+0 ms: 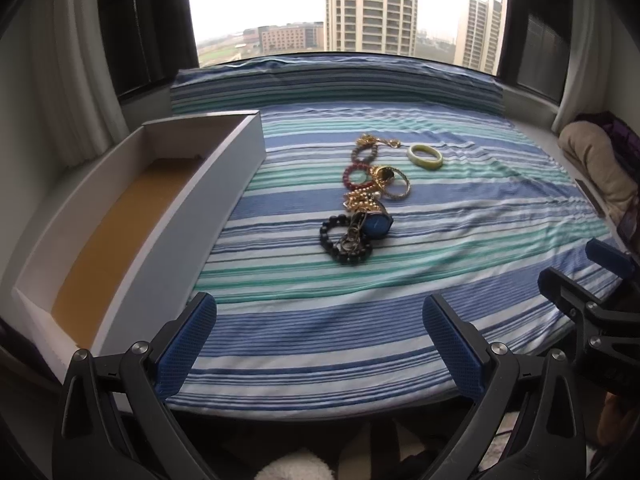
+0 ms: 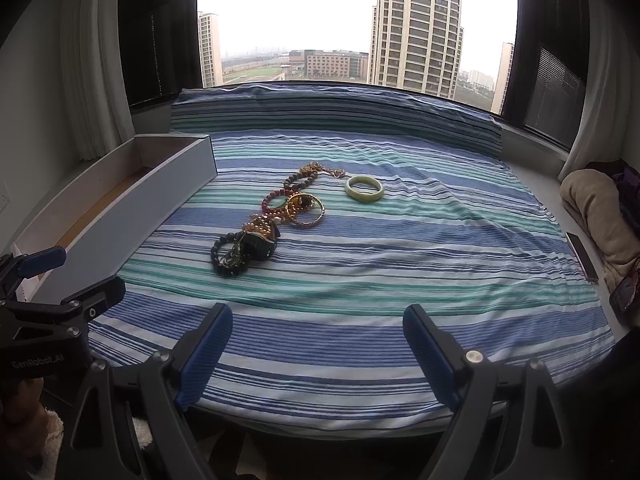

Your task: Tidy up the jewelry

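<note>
A: Both claws held apart, nothing in either. My left gripper (image 1: 320, 344) hangs over the near edge of the striped cloth (image 1: 440, 280); my right gripper (image 2: 318, 354) does the same, just beside it.

B: Where's the jewelry from there?

A: Ahead of both, mid-cloth. The jewelry pile (image 1: 370, 196) runs as a line from near to far, long axis pointing away from me toward the window edge. Nearest end is the black bead bracelet (image 1: 346, 242), touching a blue-faced watch (image 1: 378, 226). The green bangle (image 1: 425, 156) sits apart, toward the far right of the line.

B: Which arm is closer?

A: In the right wrist view the pile (image 2: 276, 220) sits left of centre; in the left view, nearly straight ahead. I judge the left the straighter reach, and it is beside the white box (image 1: 168, 240) along the left edge.

B: Anything unclear?

A: The gold pieces in the middle overlap; I cannot separate chains from bangles. The box's near end is cut off by my left claw, and the right view hides most of its floor.
</note>
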Action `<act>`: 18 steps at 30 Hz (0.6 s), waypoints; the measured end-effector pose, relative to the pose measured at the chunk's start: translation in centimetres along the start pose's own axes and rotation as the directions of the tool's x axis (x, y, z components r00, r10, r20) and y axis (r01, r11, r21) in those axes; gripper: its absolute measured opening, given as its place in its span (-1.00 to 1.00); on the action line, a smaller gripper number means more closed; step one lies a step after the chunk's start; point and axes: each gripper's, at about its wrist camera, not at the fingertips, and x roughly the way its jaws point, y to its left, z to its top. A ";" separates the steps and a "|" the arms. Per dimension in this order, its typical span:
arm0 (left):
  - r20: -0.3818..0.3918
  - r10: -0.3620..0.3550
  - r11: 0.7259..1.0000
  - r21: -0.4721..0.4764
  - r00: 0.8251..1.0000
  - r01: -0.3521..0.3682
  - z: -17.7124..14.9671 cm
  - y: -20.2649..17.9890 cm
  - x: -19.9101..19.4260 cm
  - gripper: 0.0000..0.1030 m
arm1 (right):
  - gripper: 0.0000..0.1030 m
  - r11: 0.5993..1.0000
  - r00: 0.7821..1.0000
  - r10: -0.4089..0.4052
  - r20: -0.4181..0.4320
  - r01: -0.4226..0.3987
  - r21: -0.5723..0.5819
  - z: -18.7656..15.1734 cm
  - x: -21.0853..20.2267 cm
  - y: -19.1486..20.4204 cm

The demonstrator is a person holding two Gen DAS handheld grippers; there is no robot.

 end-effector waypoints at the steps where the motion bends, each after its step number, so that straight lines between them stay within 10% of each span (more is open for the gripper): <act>1: -0.002 0.000 1.000 0.000 1.000 0.000 0.0 0.0 0.0 0.99 | 0.73 1.000 1.000 0.000 -0.001 0.000 -0.001 0.0 0.0 0.0; 18: -0.002 0.005 1.000 0.004 1.000 -0.005 -0.2 0.0 -0.1 0.99 | 0.73 1.000 1.000 0.003 -0.005 -0.003 -0.003 -0.1 0.1 0.2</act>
